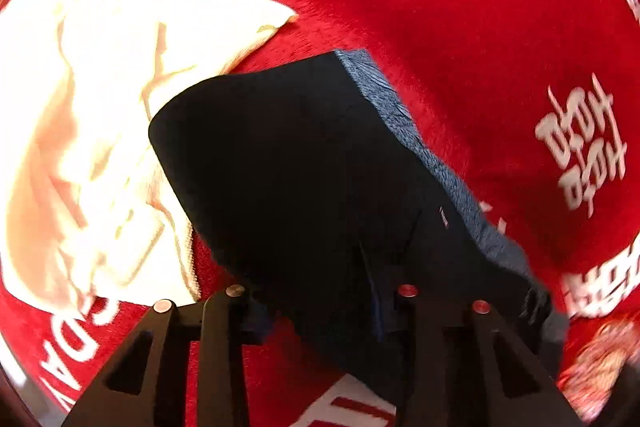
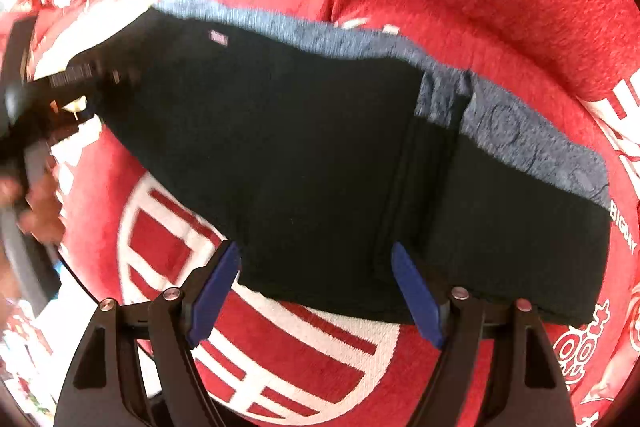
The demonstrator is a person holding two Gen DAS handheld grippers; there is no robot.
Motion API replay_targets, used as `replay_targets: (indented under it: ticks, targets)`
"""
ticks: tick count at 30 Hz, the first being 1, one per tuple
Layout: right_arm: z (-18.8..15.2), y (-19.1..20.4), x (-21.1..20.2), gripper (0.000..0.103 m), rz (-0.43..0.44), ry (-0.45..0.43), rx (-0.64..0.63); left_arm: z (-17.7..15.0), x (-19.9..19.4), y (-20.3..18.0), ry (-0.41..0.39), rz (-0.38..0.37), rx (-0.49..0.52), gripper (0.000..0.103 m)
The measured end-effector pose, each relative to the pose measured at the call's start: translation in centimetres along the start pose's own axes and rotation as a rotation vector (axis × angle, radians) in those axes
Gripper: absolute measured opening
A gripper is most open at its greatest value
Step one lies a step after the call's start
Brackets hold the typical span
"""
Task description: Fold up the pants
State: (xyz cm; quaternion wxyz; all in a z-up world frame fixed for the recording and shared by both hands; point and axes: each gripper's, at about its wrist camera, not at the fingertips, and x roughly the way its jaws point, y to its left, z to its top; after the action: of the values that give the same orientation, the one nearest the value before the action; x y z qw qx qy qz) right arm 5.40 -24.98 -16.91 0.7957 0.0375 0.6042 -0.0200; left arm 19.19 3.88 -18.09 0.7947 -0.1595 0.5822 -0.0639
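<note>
The red cloth (image 2: 460, 7) reads "BIGDAY" beside the dark pants (image 2: 280, 147). Left claw (image 1: 324, 311) grips the pants' edge; right claw (image 2: 316, 291) stands wide above them, holding nothing.

The pants (image 2: 280, 147) are dark navy, close to black, with a heathered blue-grey lining showing as a band along the far edge — from about ten o'clock round to three in the right wrist view. They lie folded into a broad, flat slab. A small pale label sits near eleven o'clock. In the left wrist view the pants (image 1: 288, 155) fill the centre, the blue-grey band running toward four o'clock.
</note>
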Motion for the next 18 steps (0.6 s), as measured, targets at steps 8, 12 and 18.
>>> replay_targets:
  ticks: [8,12,18]
  targets:
    - [8.8,1.8,-3.8,0.082,0.168,-0.014,-0.007,-3.9,-1.9,-6.6,-0.165,0.276,0.498,0.033]
    - [15.0,5.4,-3.8,0.084,0.286,0.052,-0.071,-5.3,-1.7,-7.9,-0.203,0.339,0.616,0.033]
    - [20.7,14.9,-0.5,0.085,0.331,0.227,-0.261,-5.8,-1.2,-8.7,-0.219,0.381,0.659,0.033]
